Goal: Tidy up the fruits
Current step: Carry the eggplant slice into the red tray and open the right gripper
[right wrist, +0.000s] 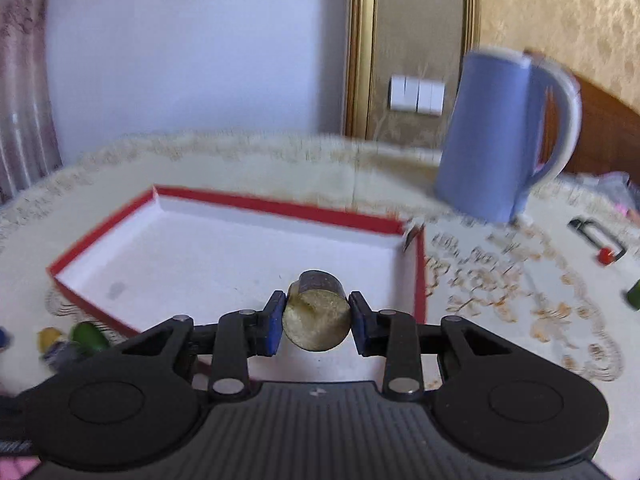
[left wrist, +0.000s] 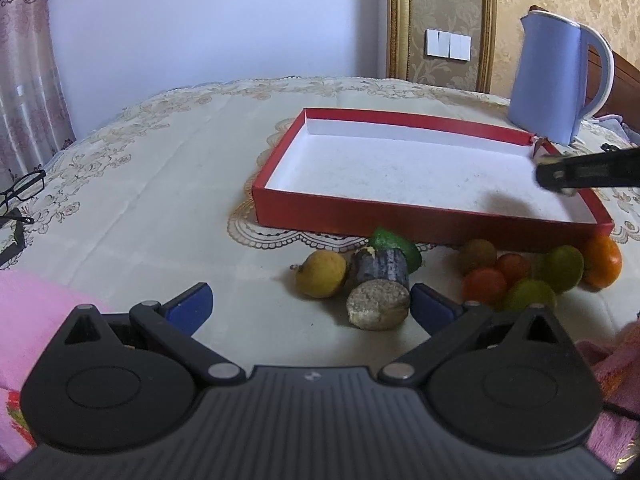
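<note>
Right gripper clamped on a sugarcane piece, held above the red box, whose white floor shows no fruit. Left gripper spread wide, empty, low over the tabletop. Second cane piece, yellow fruit, green fruit and probably citrus cluster remain outside: task barely begun.

The left wrist view sits low over the near edge of the worktop, facing across it toward the red box and the blue kettle, with the fruit close in front. The right wrist view hangs nearer and higher, over the box's near right corner (this picture is blurred), facing the same far wall. Both share the red box, the blue kettle and the wall switches.
</note>
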`<state>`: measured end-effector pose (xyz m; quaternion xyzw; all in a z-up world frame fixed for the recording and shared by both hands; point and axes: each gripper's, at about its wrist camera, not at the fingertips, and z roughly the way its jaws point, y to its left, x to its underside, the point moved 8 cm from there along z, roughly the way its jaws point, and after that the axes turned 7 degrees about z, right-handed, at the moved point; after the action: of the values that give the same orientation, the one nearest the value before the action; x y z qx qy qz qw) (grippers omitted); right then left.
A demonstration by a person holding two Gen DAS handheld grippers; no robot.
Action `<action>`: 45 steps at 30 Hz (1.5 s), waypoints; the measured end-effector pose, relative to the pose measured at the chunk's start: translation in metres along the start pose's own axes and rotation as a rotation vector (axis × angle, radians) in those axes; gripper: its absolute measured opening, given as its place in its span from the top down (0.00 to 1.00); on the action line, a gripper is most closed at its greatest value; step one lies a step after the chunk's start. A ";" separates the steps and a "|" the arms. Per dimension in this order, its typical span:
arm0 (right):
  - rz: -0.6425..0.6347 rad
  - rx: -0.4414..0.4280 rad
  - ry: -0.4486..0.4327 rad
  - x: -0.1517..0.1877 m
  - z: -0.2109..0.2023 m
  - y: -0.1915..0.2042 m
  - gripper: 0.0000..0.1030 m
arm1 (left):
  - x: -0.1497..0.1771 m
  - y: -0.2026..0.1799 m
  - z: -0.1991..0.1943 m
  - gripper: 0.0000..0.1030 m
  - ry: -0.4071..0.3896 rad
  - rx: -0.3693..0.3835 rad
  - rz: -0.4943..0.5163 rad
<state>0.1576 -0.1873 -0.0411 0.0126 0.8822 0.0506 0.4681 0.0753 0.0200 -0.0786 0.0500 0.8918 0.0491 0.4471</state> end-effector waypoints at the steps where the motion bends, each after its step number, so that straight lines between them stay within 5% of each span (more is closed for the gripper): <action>1: 0.005 0.003 0.027 0.000 0.012 -0.002 0.68 | 0.001 0.000 0.000 0.00 0.003 0.002 -0.001; 4: 0.043 0.007 0.103 0.007 0.035 -0.007 0.68 | 0.002 0.000 0.000 0.00 0.002 0.004 0.002; 10: 0.080 -0.022 0.100 0.011 0.036 -0.010 0.64 | 0.003 0.002 -0.005 0.00 -0.011 0.006 -0.003; 15: 0.083 0.004 -0.013 0.008 0.004 -0.019 0.25 | 0.006 0.008 -0.016 0.00 -0.029 -0.003 -0.008; 18: 0.077 0.039 -0.115 0.010 -0.028 -0.029 0.24 | 0.007 0.012 -0.021 0.00 -0.036 0.001 -0.026; 25: 0.126 0.177 -0.183 0.047 -0.070 -0.075 0.24 | 0.004 0.002 -0.032 0.00 -0.077 0.031 -0.012; 29: 0.194 0.252 -0.125 0.066 -0.070 -0.101 0.24 | 0.000 -0.010 -0.029 0.00 -0.066 0.082 0.004; 35: 0.256 0.236 -0.076 0.080 -0.068 -0.111 0.19 | -0.004 -0.019 -0.025 0.00 -0.052 0.173 -0.001; 41: 0.298 0.204 -0.060 0.085 -0.066 -0.117 0.18 | -0.003 -0.019 -0.019 0.02 -0.038 0.177 -0.022; 45: 0.367 0.163 -0.059 0.088 -0.068 -0.124 0.17 | -0.003 -0.024 -0.019 0.24 -0.042 0.182 0.004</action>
<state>0.0549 -0.3101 -0.0880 0.2124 0.8522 0.0631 0.4740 0.0611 -0.0053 -0.0682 0.0933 0.8829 -0.0322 0.4592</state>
